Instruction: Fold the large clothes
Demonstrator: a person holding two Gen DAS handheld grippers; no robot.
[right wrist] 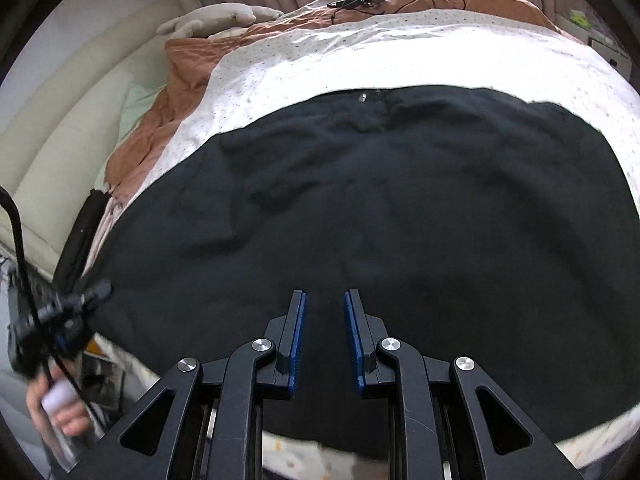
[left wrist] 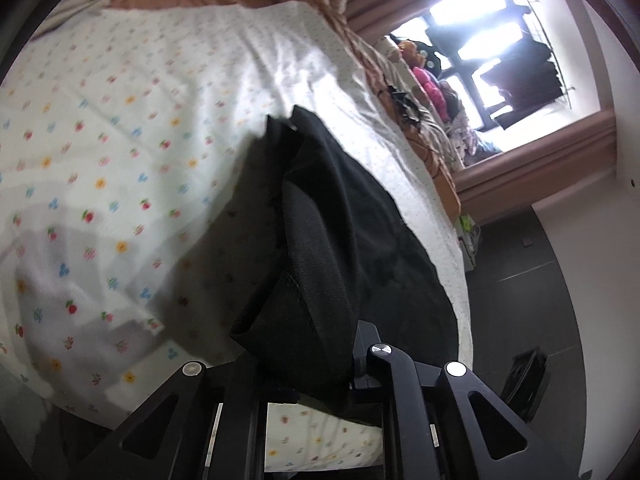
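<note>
Black cloth fills both views: a large dark garment (right wrist: pixel 380 208) lies spread across the bed (right wrist: pixel 400 48), over a white sheet (left wrist: pixel 140 128) printed with small flowers and fruit. From the right wrist camera the garment runs almost edge to edge, lightly rumpled, with a small metal fastener at its far hem. Beyond it the sheet gives way to a brown quilt (right wrist: pixel 188 76), and a grey soft toy (right wrist: pixel 216 20) rests against the pale padded headboard.

The left hand-held gripper (left wrist: pixel 320 344) is clamped on a bunched fold of the garment (left wrist: pixel 320 240); the cloth covers its fingertips and rises off the sheet in a thick ridge, casting a shadow to the left. The rest of the garment drapes away to the right, toward the bed's edge.

The right hand-held gripper (right wrist: pixel 325 336) hangs over the near part of the garment with its blue-padded fingers (right wrist: pixel 298 336) apart by a narrow gap and nothing between them; whether the tips touch the cloth cannot be told.

At the lower left of the right view, a person's hand (right wrist: pixel 56 404) grips a white handle, with a black device and cable just above it.

No container shows clearly. Past the bed, a bright window (left wrist: pixel 492 56) has coloured clothes heaped on its sill, and the floor is dark tile.
</note>
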